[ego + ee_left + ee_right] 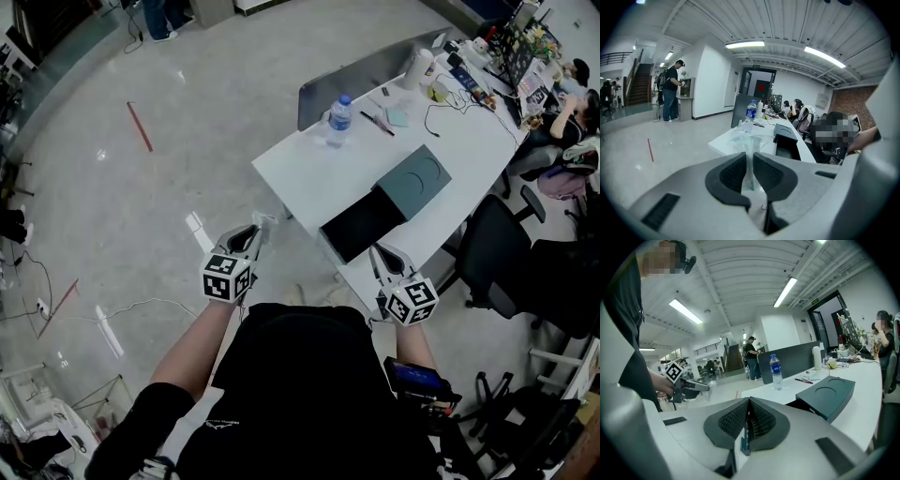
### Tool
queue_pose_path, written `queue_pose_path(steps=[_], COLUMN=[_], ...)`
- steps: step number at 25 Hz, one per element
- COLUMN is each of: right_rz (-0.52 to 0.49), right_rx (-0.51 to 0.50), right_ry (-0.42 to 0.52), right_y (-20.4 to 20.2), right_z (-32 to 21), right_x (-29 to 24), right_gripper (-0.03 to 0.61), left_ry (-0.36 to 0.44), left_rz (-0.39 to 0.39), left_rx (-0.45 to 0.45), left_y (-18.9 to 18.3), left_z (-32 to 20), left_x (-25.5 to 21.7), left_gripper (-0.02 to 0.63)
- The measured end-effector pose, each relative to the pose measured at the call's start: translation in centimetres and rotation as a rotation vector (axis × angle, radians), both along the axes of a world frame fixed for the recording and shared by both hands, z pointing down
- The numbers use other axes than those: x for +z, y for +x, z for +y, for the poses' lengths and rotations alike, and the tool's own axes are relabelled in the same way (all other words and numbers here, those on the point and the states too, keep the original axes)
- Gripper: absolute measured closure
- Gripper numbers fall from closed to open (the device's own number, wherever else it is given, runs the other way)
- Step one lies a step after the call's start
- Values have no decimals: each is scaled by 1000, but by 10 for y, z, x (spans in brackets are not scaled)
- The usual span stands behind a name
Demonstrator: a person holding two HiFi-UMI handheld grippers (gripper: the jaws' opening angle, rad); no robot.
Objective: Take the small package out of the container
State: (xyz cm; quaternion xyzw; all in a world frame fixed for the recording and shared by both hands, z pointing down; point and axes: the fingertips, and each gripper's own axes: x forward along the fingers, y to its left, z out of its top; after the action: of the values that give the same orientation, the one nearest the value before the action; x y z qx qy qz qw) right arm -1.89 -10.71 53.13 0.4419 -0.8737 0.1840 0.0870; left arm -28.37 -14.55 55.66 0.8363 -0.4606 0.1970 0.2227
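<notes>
The container is a dark box [364,223] standing open near the front edge of the white table [309,178], with its grey-green lid [413,180] lying just behind it. My left gripper [257,229] hangs over the floor to the left of the table, shut on a small clear plastic package [264,223]. In the left gripper view that package [748,161] shows thin and see-through between the pads. My right gripper [377,253] hovers at the table's front edge by the box, with its jaws shut together and nothing between them [748,405].
On the table behind the box stand a water bottle [338,119] and a white flask [419,67], beside pens and a small pad. A dark partition [375,70] backs the table. Office chairs [492,251] stand to the right. Cables lie on the floor at left.
</notes>
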Motion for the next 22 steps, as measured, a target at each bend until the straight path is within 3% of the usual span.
queue_pose_path(steps=[22], right_rz=[-8], right_rx=[47], right_ry=[-5], right_y=[6], right_z=[0], right_x=[1], right_gripper=[552], left_ry=[8], left_rz=[24], left_rx=[59], left_y=[17], left_z=[-4], left_x=[-1], left_gripper=[563])
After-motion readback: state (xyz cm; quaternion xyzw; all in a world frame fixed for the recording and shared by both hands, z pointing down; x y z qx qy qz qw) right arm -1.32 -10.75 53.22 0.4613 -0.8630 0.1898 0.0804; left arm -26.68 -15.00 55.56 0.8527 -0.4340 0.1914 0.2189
